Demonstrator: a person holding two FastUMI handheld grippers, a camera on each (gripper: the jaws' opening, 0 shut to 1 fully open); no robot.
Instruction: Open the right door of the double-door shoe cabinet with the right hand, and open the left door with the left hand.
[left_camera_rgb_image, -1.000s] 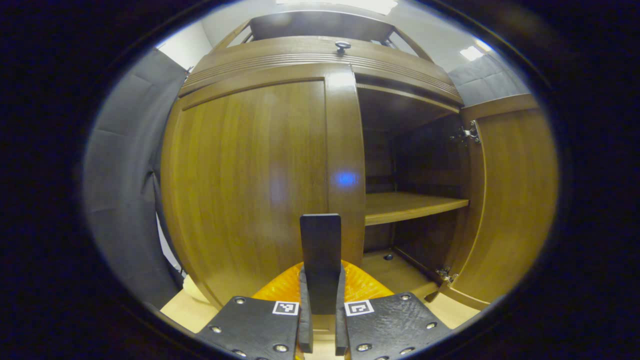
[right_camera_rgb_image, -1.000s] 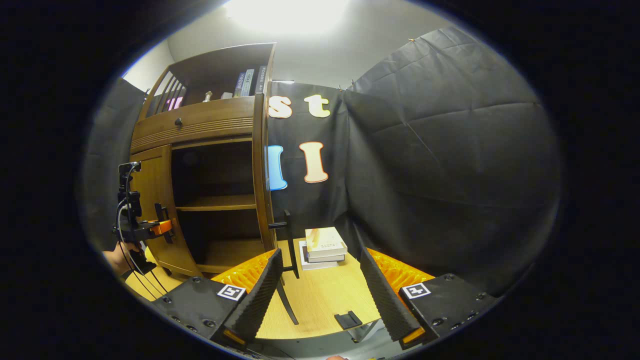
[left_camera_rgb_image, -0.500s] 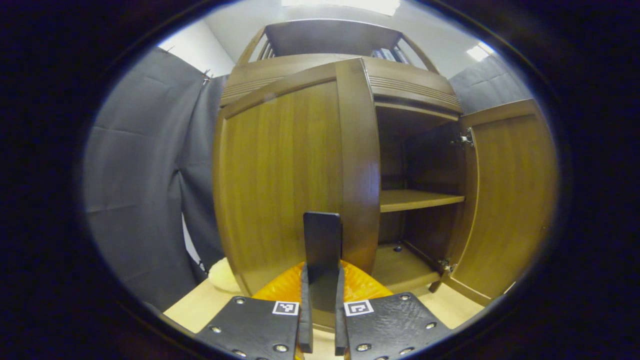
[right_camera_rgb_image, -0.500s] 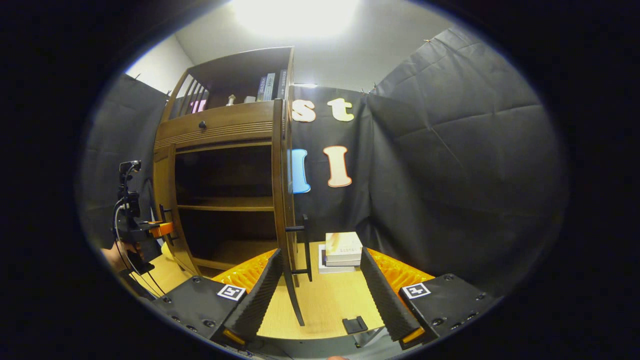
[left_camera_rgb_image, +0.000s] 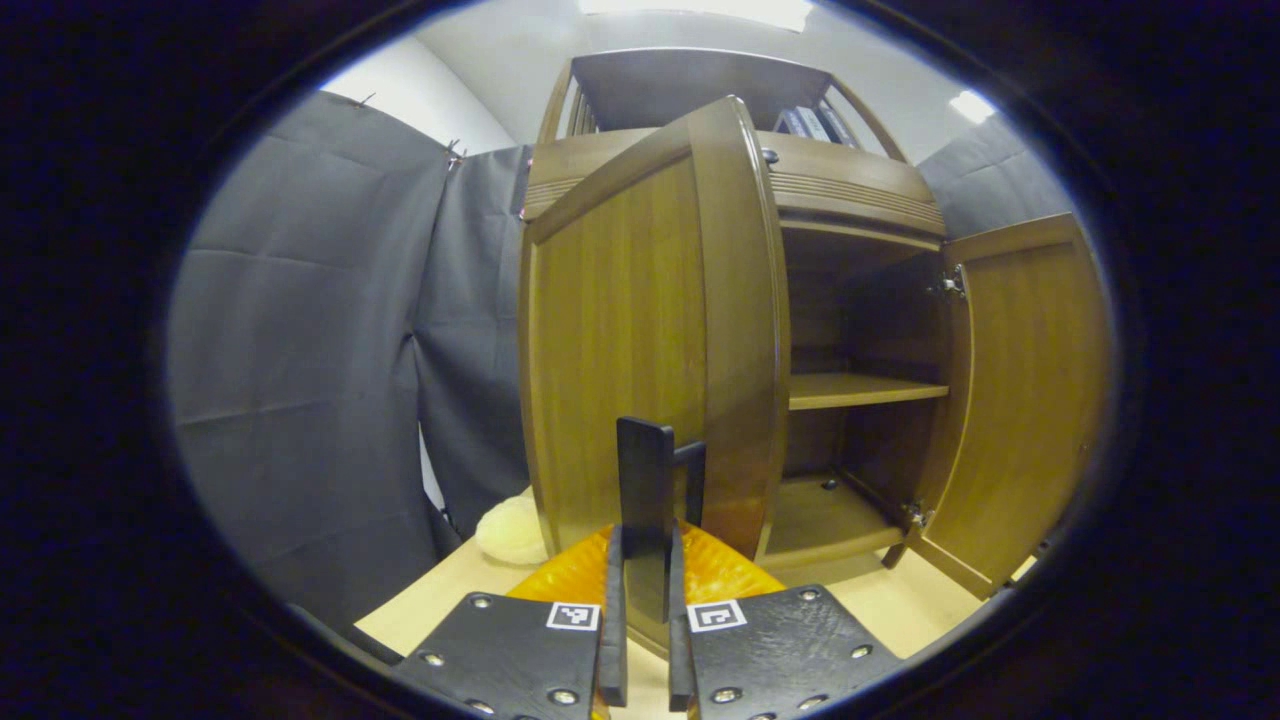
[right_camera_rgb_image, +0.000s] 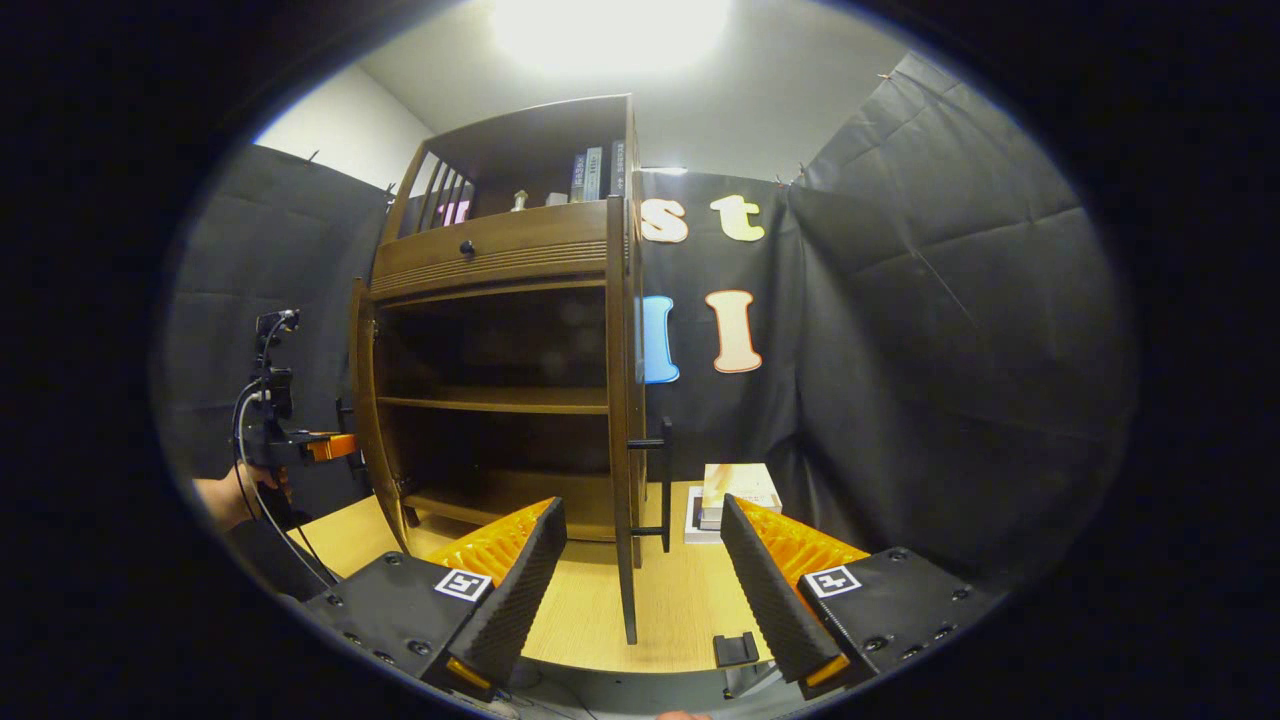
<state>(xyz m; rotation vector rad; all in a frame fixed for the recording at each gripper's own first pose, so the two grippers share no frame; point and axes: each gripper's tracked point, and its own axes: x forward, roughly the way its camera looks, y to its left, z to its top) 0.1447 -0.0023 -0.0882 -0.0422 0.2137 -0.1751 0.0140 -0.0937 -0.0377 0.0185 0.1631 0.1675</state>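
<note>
The left door of the shoe cabinet stands partly open, our left hand-held gripper closed on its handle. We should pull along the hinge arc without twisting. The right hand-held gripper gapes, empty, beside the opened right door.

The left gripper points straight at the dark bar handle of the brown wooden left door, with both fingers pressed flat against the handle's sides. In the right gripper view that same gripper sits level at the door's outer edge, a bare hand gripping it from below. The right gripper hangs back from the handle, its fingers spread wide with nothing between them.
</note>
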